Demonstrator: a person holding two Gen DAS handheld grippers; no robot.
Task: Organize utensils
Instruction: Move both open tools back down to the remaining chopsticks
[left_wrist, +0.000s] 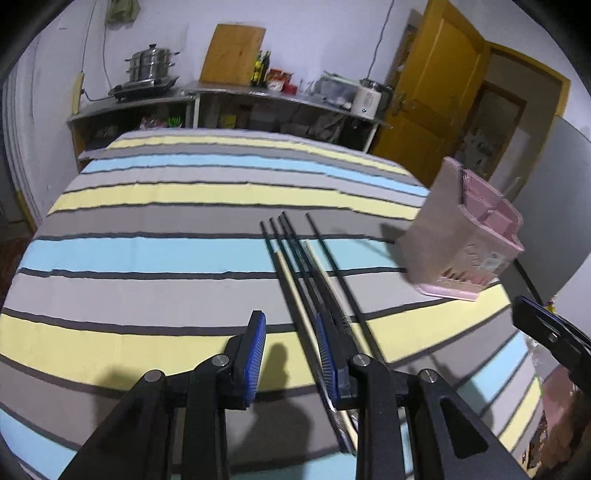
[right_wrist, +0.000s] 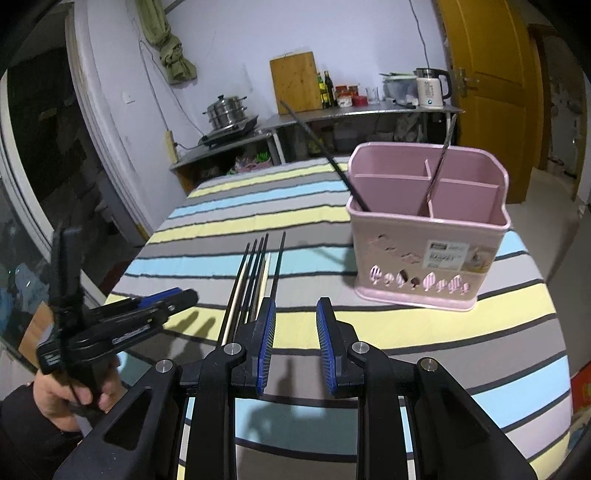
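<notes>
Chopsticks (left_wrist: 295, 266), black and pale, bundled flat on striped tablecloth (left_wrist: 147, 258); near ends hidden behind right pad of left gripper (left_wrist: 291, 354), jaws apart, nothing between. Count unclear where sticks overlap. Pink utensil holder (right_wrist: 424, 258) ahead-right of right gripper (right_wrist: 295, 347), jaws apart and empty; one black chopstick (right_wrist: 332, 162) and one metal utensil handle (right_wrist: 439, 166) inside, lower ends hidden. Left hand (right_wrist: 70, 398) partly cut off.

Chopsticks (right_wrist: 255, 280) lie side by side on the table (right_wrist: 406, 332), left of the utensil holder (right_wrist: 424, 254). One chopstick (right_wrist: 325, 155) and a metal utensil (right_wrist: 441, 166) stand tilted in separate holder compartments. Shelving (right_wrist: 332, 114) runs behind the table.
</notes>
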